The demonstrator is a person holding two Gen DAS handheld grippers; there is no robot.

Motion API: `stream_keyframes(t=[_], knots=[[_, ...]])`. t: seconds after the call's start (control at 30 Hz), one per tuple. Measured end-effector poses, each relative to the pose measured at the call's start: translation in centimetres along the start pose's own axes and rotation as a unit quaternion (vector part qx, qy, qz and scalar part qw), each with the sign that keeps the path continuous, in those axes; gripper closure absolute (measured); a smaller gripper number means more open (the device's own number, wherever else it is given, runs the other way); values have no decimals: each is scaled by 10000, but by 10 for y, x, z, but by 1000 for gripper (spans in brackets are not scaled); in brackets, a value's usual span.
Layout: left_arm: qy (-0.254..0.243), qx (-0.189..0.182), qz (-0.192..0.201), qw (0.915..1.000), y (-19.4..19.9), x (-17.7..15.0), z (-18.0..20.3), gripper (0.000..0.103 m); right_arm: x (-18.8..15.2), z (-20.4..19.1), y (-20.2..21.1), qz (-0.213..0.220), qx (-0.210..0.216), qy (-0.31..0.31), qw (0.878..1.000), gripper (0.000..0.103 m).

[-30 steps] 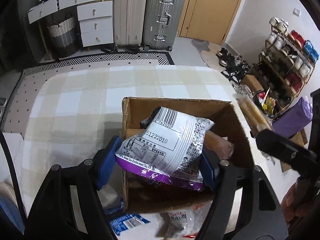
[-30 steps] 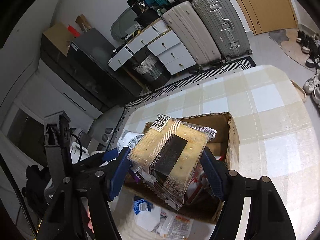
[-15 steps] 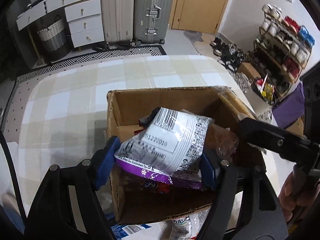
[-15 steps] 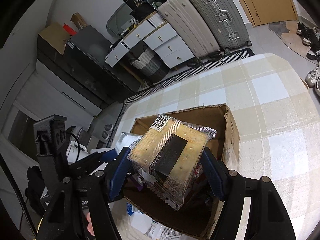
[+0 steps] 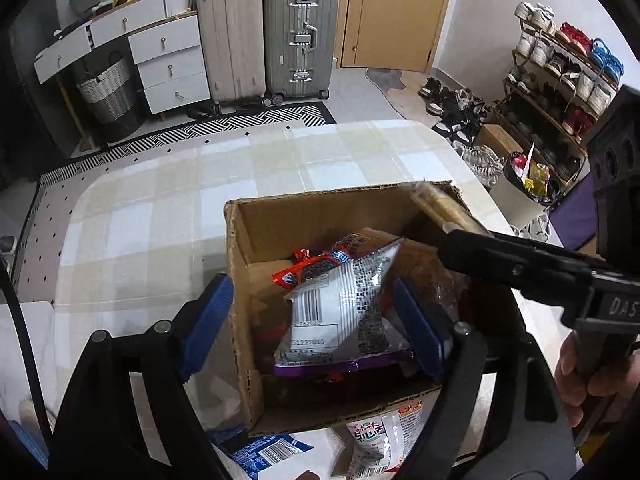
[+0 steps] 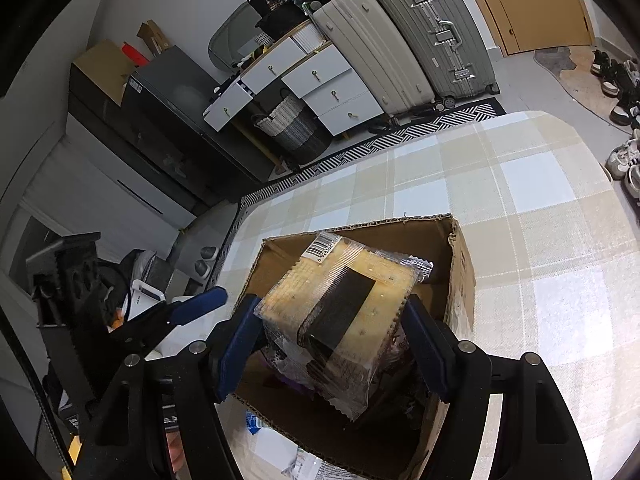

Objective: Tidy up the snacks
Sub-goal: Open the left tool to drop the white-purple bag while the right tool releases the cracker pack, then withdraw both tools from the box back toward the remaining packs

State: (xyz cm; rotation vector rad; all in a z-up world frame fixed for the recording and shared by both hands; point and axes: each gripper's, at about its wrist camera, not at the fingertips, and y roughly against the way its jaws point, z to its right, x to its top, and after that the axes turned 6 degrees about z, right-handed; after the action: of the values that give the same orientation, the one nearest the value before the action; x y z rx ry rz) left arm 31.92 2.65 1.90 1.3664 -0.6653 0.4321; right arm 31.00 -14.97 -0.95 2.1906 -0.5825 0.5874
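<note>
One box [image 5: 240,280] under both grippers. Left gripper [image 5: 312,320], jaws just widened, has released one silver packet [image 5: 340,312]; right gripper [image 6: 332,336] clamps one cracker pack [image 6: 344,304].

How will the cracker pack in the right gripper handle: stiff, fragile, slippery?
Probably fairly stiff: the cracker pack keeps a flat slab shape between the right gripper's pads, with no sag. Likely fragile: the crackers inside could crack under a harder squeeze or a drop into the box. The glossy clear wrap looks slick, so it may slip if the grip loosens.
</note>
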Motion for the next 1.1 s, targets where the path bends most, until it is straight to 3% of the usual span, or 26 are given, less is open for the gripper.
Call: stream_keyframes(t=[0.33, 0.67, 1.1], knots=[[47, 86, 24, 9999, 11, -6, -10, 22, 1, -4, -5, -129, -158, 31, 9998, 30], [147, 183, 92, 9997, 29, -14, -13, 22, -7, -4, 18, 31, -197, 28, 9998, 30], [-69, 491, 1004, 9937, 143, -40, 14, 17, -46, -52, 99, 644, -137, 605, 9960, 30]])
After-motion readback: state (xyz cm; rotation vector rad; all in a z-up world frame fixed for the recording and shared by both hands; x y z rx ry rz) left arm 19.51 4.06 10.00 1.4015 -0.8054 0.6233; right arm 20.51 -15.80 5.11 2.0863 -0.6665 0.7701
